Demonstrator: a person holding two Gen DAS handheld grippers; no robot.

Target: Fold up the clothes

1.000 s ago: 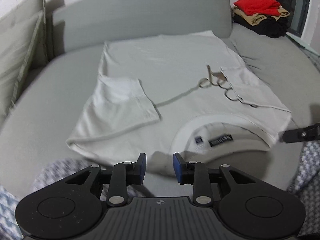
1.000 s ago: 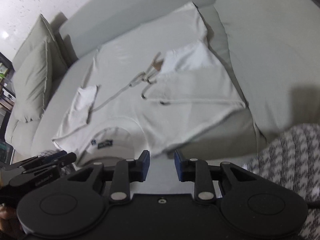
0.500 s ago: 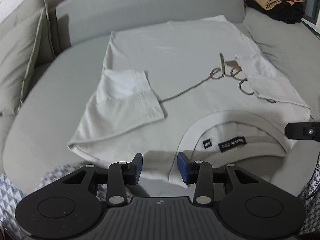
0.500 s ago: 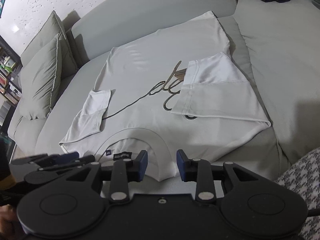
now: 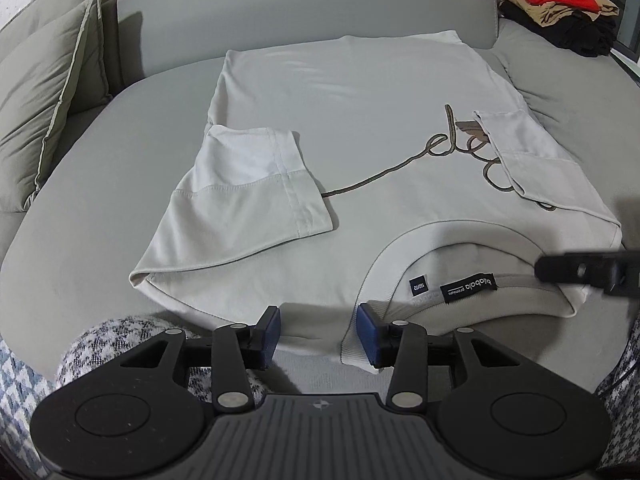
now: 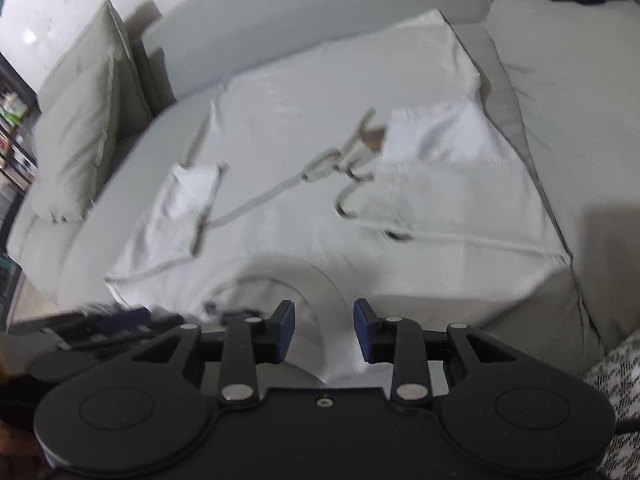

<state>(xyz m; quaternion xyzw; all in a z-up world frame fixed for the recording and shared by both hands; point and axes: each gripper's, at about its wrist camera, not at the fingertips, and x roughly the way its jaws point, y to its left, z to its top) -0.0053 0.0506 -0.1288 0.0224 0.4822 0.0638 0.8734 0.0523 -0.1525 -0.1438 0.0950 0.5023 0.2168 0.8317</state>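
- Left wrist view: your left gripper [image 5: 318, 334] sits low at bottom centre, jaws released, straddling the near shoulder edge of the pale T-shirt [image 5: 360, 120], which lies flat mid-frame on the grey sofa [image 5: 80, 208], both sleeves folded inward.
- Your right gripper [image 5: 580, 270] enters at the right edge over the collar [image 5: 460, 248]. Stacked clothes [image 5: 556, 4] sit upper right.
- Since half a second ago, you have closed in on the collar.
- Right wrist view: blurred; right gripper released above the collar [image 6: 304, 280]; the left gripper [image 6: 116, 320] is lower left.
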